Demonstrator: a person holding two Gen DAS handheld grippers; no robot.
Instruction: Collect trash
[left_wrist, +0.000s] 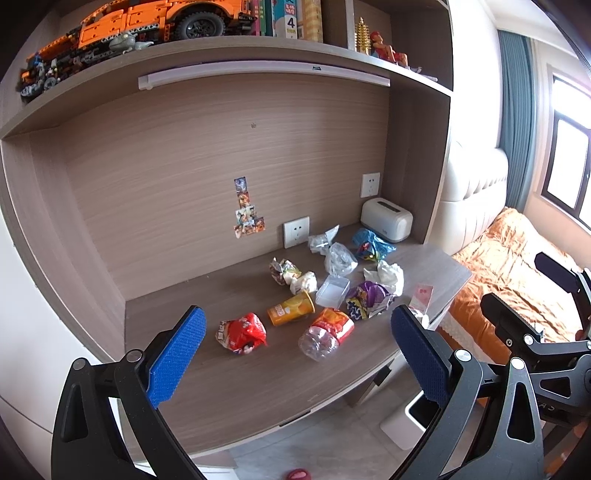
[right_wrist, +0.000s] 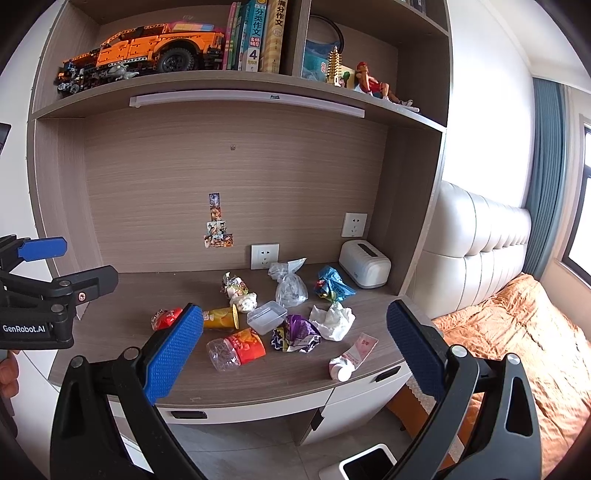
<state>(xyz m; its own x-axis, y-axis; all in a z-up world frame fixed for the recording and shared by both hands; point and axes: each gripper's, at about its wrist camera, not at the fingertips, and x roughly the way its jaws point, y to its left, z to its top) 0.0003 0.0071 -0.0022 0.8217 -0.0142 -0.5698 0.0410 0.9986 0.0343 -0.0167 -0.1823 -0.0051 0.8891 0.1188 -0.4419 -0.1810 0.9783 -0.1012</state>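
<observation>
Trash lies scattered on the wooden desk (left_wrist: 236, 391): a red wrapper (left_wrist: 242, 334), an orange cup (left_wrist: 291, 313) on its side, a crushed plastic bottle (left_wrist: 325, 334), a clear box (left_wrist: 332, 291), a purple wrapper (left_wrist: 369, 300), white tissue (left_wrist: 386, 275), a blue bag (left_wrist: 371, 243) and a pink tube (right_wrist: 351, 356). My left gripper (left_wrist: 297, 321) hovers open in front of the desk, nothing between its blue pads. My right gripper (right_wrist: 295, 314) is also open and empty, held back from the desk edge. A white bin (right_wrist: 364, 465) stands on the floor below.
A white toaster (right_wrist: 364, 264) sits at the desk's back right corner by wall sockets. The shelf above holds an orange toy truck (right_wrist: 147, 48), books and figurines. A bed with an orange cover (right_wrist: 517, 332) lies to the right. Drawers front the desk.
</observation>
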